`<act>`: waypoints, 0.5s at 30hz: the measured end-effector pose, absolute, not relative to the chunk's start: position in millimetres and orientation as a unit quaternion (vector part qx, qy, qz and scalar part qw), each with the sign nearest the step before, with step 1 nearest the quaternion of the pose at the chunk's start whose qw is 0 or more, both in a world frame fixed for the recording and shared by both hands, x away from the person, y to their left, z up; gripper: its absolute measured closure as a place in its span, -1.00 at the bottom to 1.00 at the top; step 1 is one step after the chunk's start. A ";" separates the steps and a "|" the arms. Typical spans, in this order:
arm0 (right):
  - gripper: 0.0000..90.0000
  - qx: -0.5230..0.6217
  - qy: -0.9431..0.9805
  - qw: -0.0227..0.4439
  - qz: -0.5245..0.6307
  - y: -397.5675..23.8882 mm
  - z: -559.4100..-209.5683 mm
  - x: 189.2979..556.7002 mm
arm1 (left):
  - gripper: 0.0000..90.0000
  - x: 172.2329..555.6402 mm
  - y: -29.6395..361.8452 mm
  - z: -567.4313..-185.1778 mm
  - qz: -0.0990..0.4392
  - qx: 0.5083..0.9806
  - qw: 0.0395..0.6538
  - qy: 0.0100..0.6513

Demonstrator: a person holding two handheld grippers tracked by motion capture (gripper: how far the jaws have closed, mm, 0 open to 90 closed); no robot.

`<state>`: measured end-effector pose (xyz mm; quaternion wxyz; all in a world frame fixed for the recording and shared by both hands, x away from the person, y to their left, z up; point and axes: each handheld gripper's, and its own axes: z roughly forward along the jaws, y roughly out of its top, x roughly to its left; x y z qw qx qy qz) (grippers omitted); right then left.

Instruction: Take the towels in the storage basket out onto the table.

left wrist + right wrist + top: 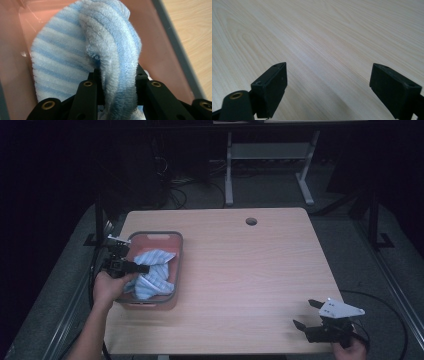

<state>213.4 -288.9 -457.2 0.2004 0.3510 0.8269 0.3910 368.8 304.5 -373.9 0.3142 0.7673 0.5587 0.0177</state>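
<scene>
Left tool (117, 82) pinching striped towel (75, 50) inside pink bin (160, 50); right tool (328, 87) spread.

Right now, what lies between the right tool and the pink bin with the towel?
Bare wooden table; the high view shows it between right tool and bin.

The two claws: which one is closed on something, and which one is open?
The left claw is closed, pinching the blue striped towel inside the pink bin. The right claw stands wide open above the bare table.
</scene>
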 end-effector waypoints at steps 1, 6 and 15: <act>-0.69 0.350 0.827 0.201 0.391 -289.1 -457.1 213.4 | 0.59 368.1 305.7 -372.3 0.015 0.766 0.321 0.557; -0.69 0.350 0.827 0.202 0.391 -289.0 -456.6 213.4 | 0.59 364.4 307.1 -365.6 0.009 0.753 0.351 0.557; -0.69 0.351 0.825 0.205 0.393 -289.2 -456.3 213.5 | 0.59 361.7 310.8 -358.2 0.005 0.737 0.385 0.555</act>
